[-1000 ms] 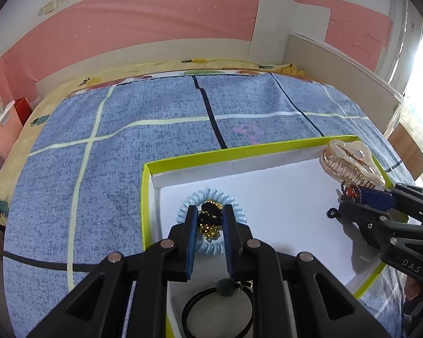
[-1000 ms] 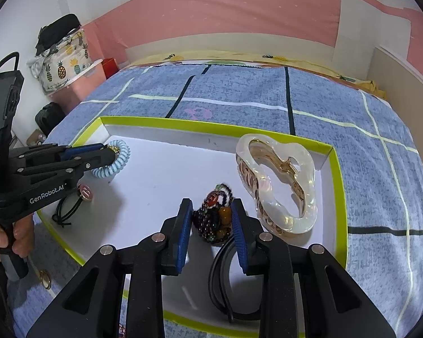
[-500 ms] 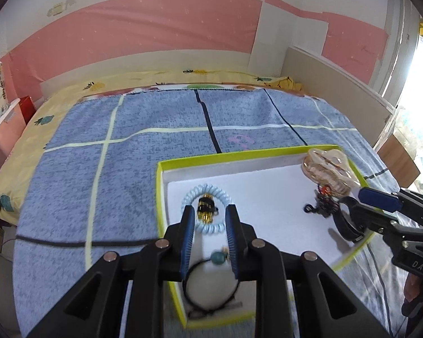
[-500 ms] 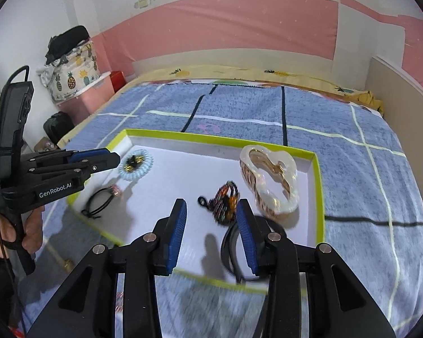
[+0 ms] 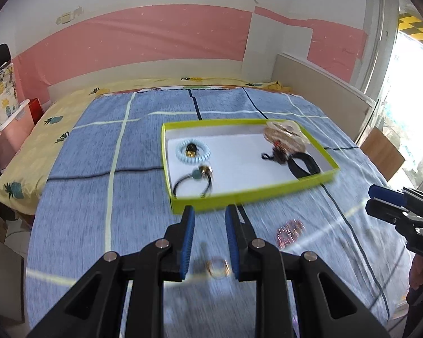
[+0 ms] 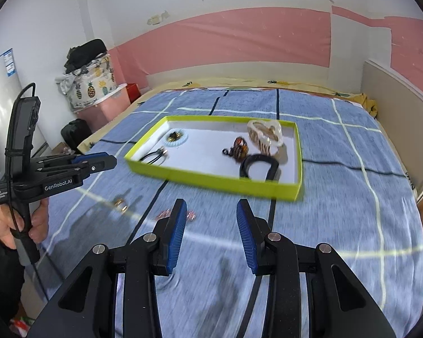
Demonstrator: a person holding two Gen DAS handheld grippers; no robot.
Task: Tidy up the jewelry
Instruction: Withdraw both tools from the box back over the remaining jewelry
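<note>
A green-rimmed tray (image 5: 251, 194) (image 6: 211, 180) lies on the bed. It holds a light blue coil tie (image 5: 193, 153) (image 6: 176, 139) with a black-and-gold piece inside. It also holds a black hair tie (image 5: 193, 183), a beaded bracelet (image 5: 279, 155) (image 6: 238, 148), a clear hair claw (image 5: 284, 138) (image 6: 265, 136) and a black band (image 5: 304, 166). On the cover in front of the tray lie a gold ring (image 5: 218, 266) (image 6: 120, 205) and a pink sparkly piece (image 5: 290, 231). My left gripper (image 5: 210, 211) (image 6: 110, 163) hovers open above the ring. My right gripper (image 6: 212, 205) (image 5: 372, 198) is open and empty, short of the tray.
The bed has a blue checked cover (image 6: 338, 169) and a yellow pineapple sheet (image 5: 42, 138) at its left edge. A pink box with a pineapple bag (image 6: 98, 95) stands left of the bed. A beige board (image 5: 324, 90) runs along the right side.
Both grippers have drawn back out of the tray and risen, jaws slightly wider. The black-and-gold piece stays in the coil tie and the beaded bracelet stays on the tray floor.
</note>
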